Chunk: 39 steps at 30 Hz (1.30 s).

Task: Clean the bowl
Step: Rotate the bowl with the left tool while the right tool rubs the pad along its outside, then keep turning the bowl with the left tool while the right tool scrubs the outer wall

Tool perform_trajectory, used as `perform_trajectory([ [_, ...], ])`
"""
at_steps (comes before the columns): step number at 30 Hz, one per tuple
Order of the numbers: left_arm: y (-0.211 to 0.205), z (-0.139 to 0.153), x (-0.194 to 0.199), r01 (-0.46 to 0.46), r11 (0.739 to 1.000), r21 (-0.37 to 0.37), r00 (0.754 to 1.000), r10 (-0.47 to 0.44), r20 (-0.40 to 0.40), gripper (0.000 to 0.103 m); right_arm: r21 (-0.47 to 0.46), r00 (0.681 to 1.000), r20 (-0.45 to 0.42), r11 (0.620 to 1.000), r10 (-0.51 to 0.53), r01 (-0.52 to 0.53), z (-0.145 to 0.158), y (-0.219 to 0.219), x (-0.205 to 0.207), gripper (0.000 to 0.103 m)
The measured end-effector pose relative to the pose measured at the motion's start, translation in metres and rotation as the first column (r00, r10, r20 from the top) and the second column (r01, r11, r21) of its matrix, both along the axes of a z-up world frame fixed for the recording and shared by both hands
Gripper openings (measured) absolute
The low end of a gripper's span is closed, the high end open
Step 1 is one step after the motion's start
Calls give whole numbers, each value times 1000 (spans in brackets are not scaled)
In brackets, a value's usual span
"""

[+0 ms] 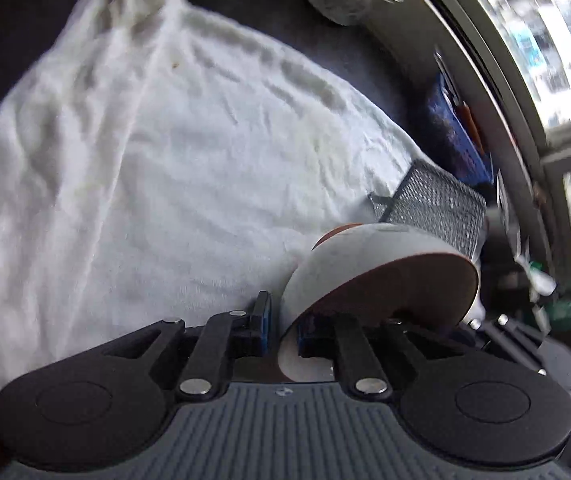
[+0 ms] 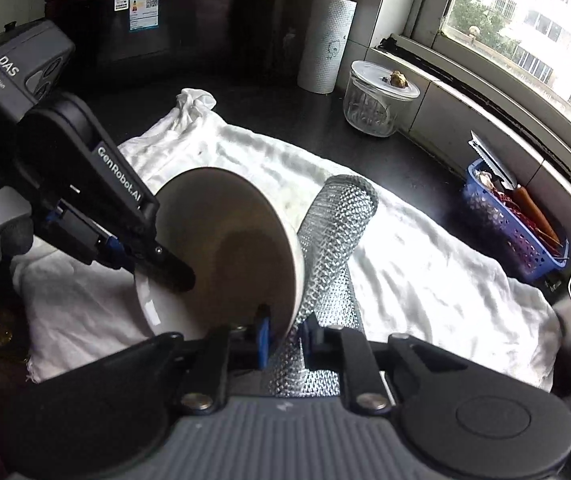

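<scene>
A bowl, white outside and brown inside, is held tilted on its side above a white cloth. My left gripper is shut on the bowl's rim; in the left wrist view its fingers clamp the rim of the bowl. My right gripper is shut on a silver mesh scouring cloth, which presses against the bowl's outer side and rim. The mesh cloth also shows in the left wrist view behind the bowl.
The white cloth covers a dark counter. A paper towel roll and a glass jar with lid stand at the back. A blue basket sits by the window sill on the right. A dark appliance stands at the back left.
</scene>
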<state>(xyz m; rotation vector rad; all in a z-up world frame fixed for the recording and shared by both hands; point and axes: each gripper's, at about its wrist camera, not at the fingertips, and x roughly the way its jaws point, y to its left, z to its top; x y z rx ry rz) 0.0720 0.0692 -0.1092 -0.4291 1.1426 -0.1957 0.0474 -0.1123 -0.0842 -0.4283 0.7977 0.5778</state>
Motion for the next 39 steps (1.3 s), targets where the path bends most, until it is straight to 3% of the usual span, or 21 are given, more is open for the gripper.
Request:
perform_trajectory([
  [1,-12,9,-1,82,991,108,995,-88,55,13,-1,1000,6,1000,4,-4,0,0,0,13],
  [3,-32,23,-3,206,941,270,962,-246,121,13,-23,999,29,999,23,-22,1,2,-2,13],
  [6,-54,39,-7,338,833,438,888,-437,146,7,-72,995,81,996,64,-59,6,5,-3,9],
  [7,-56,42,-7,342,829,442,886,-441,143,7,-93,991,101,993,83,-74,8,6,-2,8],
  [9,-48,41,-4,306,866,395,914,-383,132,7,-148,980,143,982,135,-114,11,9,0,8],
  [13,-31,31,-3,175,950,259,975,-204,90,7,-170,959,146,961,241,-216,13,11,10,8],
  [15,-22,22,-5,79,981,179,994,-90,56,6,-152,955,140,959,262,-241,15,12,16,8],
  [17,-10,14,-7,-18,996,90,1000,18,9,6,-117,965,104,966,242,-230,13,13,22,8],
  [19,3,3,-10,-125,992,-7,990,125,-59,6,-74,975,65,976,210,-206,10,12,26,9],
  [23,17,-10,-19,-268,957,-111,957,252,-142,7,-13,985,7,985,171,-171,5,8,27,11],
  [29,33,-30,-35,-462,854,-241,879,403,-257,9,52,991,-39,990,132,-130,-5,3,23,14],
  [32,36,-33,-39,-497,826,-265,861,430,-272,9,78,991,-50,990,124,-120,-8,1,22,15],
  [34,34,-32,-39,-479,840,-255,872,421,-251,9,81,991,-40,989,131,-128,-9,0,20,14],
  [36,27,-26,-36,-412,888,-207,906,374,-199,9,81,989,-35,986,147,-143,-8,0,20,14],
  [37,19,-19,-33,-349,926,-147,933,328,-150,11,79,988,-32,985,154,-151,-8,-1,20,13],
  [39,2,-4,-30,-230,973,10,972,230,-48,17,59,985,-13,984,171,-170,-6,-1,19,12],
])
